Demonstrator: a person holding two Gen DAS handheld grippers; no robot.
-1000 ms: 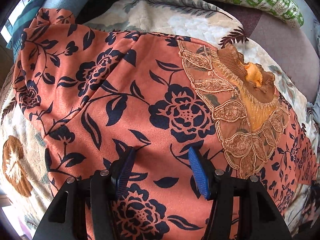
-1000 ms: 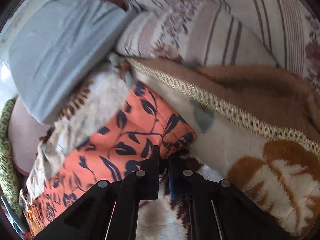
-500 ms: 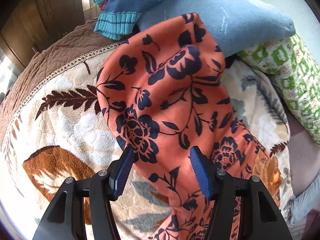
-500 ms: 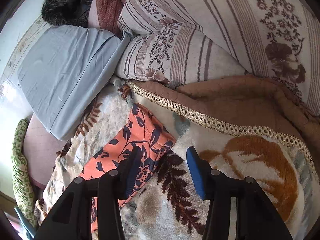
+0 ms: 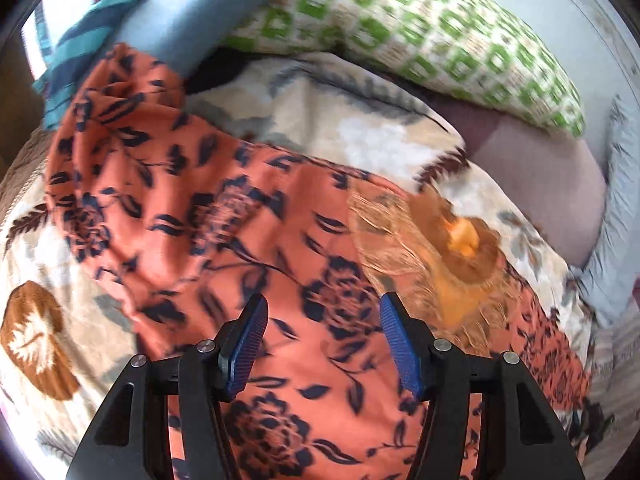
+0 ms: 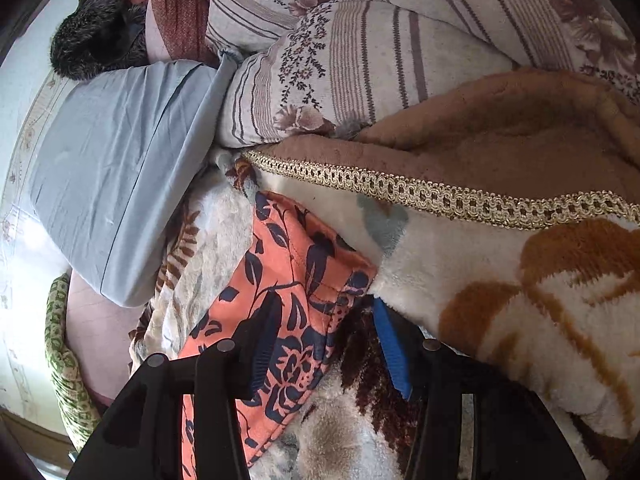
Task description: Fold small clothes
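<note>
An orange garment with a dark blue flower print [image 5: 240, 240] lies spread on a fleecy floral blanket [image 5: 360, 140]. Its brown lace collar [image 5: 420, 240] sits at the right. My left gripper [image 5: 322, 340] hovers open over the garment's body, with nothing pinched between its blue pads; this view is motion-blurred. In the right wrist view a hemmed corner of the garment [image 6: 296, 272] rests on the blanket [image 6: 480, 264]. My right gripper [image 6: 326, 344] stands open there; the corner lies loosely between the fingers, nearer the left one, and the pads do not press on it.
A green-patterned pillow [image 5: 420, 32], a blue pillow [image 5: 192, 12] and a teal striped knit [image 5: 80, 32] crowd the far side. In the right wrist view, the blue pillow [image 6: 112, 168], a striped floral pillow [image 6: 360, 72] and a brown blanket fold with gold trim [image 6: 500, 140] ring the corner.
My right gripper has opened and let go of the garment's corner, which now lies on the blanket. My left gripper swung out toward the raised sleeve and back over the body, staying open.
</note>
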